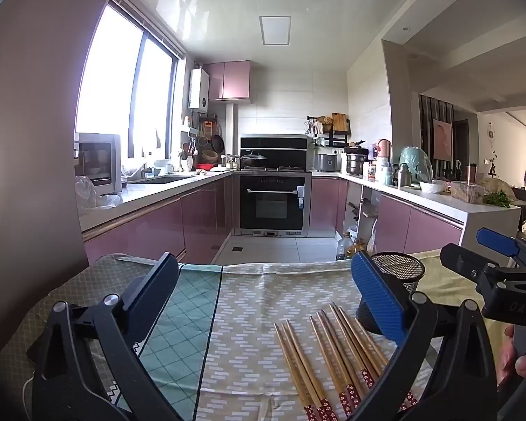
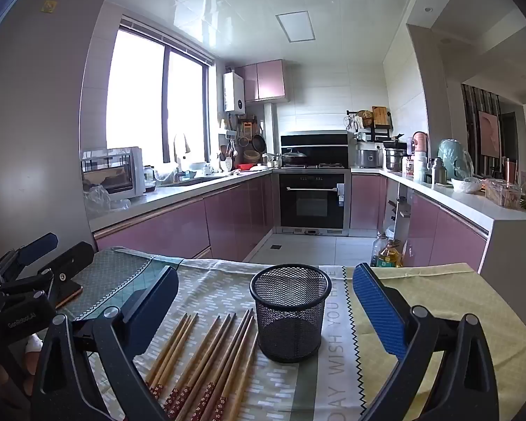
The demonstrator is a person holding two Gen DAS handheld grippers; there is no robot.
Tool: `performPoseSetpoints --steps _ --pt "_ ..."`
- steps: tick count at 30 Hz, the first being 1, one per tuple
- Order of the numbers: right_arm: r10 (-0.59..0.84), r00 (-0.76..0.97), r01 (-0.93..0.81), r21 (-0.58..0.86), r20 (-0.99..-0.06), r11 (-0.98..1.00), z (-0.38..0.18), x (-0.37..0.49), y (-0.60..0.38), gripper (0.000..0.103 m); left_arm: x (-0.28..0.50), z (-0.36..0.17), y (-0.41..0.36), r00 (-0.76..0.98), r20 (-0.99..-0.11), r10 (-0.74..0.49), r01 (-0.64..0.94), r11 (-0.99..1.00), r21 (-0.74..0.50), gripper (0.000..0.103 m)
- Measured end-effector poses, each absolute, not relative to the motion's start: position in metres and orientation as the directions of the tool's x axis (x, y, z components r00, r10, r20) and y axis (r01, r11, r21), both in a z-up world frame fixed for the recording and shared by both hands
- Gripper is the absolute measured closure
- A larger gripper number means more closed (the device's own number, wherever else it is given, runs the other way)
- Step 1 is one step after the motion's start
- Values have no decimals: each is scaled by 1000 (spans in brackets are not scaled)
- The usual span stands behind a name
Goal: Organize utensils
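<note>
Both grippers hover over the cloth-covered desk (image 2: 420,291) with jaws wide and nothing between them. The right gripper (image 2: 266,301) frames the whole black mesh cup (image 2: 290,310), standing upright and empty, with the chopsticks (image 2: 207,358) lying flat just left of it, red patterned ends nearest. The left gripper (image 1: 263,287) sees those chopsticks (image 1: 333,354) low and right, but its blue finger covers much of the cup (image 1: 399,270). Only this view shows fingertips (image 1: 522,361) on the right handle. Beyond stands the oven (image 2: 312,203).

A table under patterned cloths (image 2: 420,291) bears wooden chopsticks (image 2: 207,358) beside a mesh cup (image 2: 291,315).
</note>
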State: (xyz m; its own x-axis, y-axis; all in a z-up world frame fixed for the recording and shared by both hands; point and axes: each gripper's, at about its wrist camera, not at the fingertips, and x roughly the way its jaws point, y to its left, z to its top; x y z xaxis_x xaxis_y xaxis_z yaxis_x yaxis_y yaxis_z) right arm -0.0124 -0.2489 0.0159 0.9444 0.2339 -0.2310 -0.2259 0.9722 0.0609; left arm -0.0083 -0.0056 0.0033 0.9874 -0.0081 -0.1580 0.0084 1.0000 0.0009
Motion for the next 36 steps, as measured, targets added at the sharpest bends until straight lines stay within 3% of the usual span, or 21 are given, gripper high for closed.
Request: performPoseSetpoints --steps 36 --pt "230 945 -220 69 -232 973 12 -14 -243 7 -10 4 -5 988 -156 -10 10 1000 -2 6"
